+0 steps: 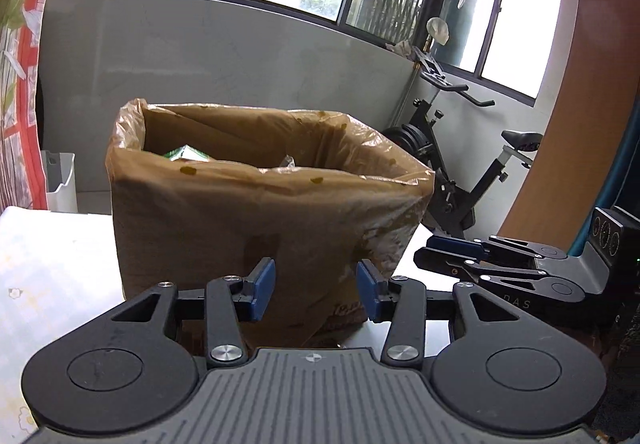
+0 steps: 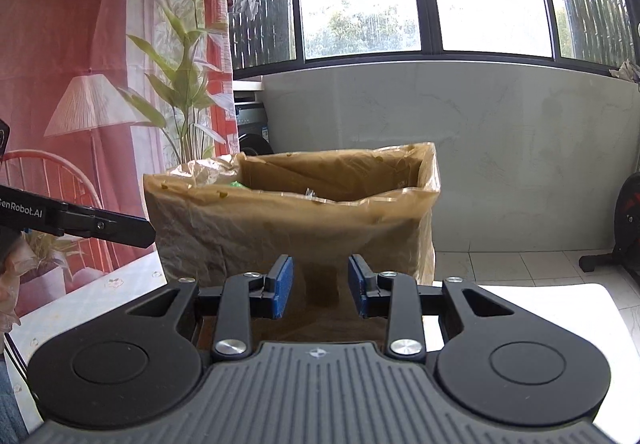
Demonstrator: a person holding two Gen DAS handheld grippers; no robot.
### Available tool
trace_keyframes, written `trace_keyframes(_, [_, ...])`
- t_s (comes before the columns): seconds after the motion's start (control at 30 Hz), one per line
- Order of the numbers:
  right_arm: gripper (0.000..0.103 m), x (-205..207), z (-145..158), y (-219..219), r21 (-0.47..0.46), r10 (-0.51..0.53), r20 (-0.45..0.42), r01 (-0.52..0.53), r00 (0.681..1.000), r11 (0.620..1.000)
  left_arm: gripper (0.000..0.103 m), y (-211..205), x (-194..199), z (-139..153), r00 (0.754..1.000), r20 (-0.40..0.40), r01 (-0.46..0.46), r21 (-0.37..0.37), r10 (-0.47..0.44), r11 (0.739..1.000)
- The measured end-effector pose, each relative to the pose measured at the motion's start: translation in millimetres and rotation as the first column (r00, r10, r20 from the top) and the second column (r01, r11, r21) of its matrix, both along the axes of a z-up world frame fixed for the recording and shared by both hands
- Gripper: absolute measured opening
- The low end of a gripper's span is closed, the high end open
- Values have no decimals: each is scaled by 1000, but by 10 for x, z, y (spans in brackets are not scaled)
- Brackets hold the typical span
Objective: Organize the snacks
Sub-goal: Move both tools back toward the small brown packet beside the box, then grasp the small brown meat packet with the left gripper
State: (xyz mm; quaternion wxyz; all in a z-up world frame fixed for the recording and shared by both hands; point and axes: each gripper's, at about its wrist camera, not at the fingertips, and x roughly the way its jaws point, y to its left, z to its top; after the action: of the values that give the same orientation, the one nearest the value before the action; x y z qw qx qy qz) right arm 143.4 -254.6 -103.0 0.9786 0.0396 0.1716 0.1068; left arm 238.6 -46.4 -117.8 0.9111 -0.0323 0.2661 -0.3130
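Plastic-lined box [image 1: 256, 228] walls hide most snacks [image 1: 188, 154].

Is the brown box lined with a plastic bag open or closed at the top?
Open: the brown plastic-lined box shows its inside, with a green packet in it.

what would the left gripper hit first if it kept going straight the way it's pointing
Most likely the near wall of the brown cardboard box lined with a clear plastic bag. The left gripper is open and empty, its blue pads framing that wall. The gap looks small, but depth is unclear.
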Motion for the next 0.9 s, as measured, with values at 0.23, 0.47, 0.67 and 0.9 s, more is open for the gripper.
trace_keyframes(0.23, [34,171,-586,29,-48,2,-201,-12,980,999,39,-135,177,-463,995,-98,-19,78,27,997])
trace_keyframes(0.47, [34,471,-1054,191,-107,10,-345,-50,939,993,38,-330,323,-973,975,-221,-6,139,37,990])
trace_keyframes(0.67, [34,512,-1215,290,-166,38,-400,-113,916,980,38,-502,488,-1269,960,-279,33,154,12,988])
trace_keyframes(0.9, [34,381,-1279,252,-159,44,-368,-109,929,981,38,-698,757,-1519,949,-315,51,141,-4,989])
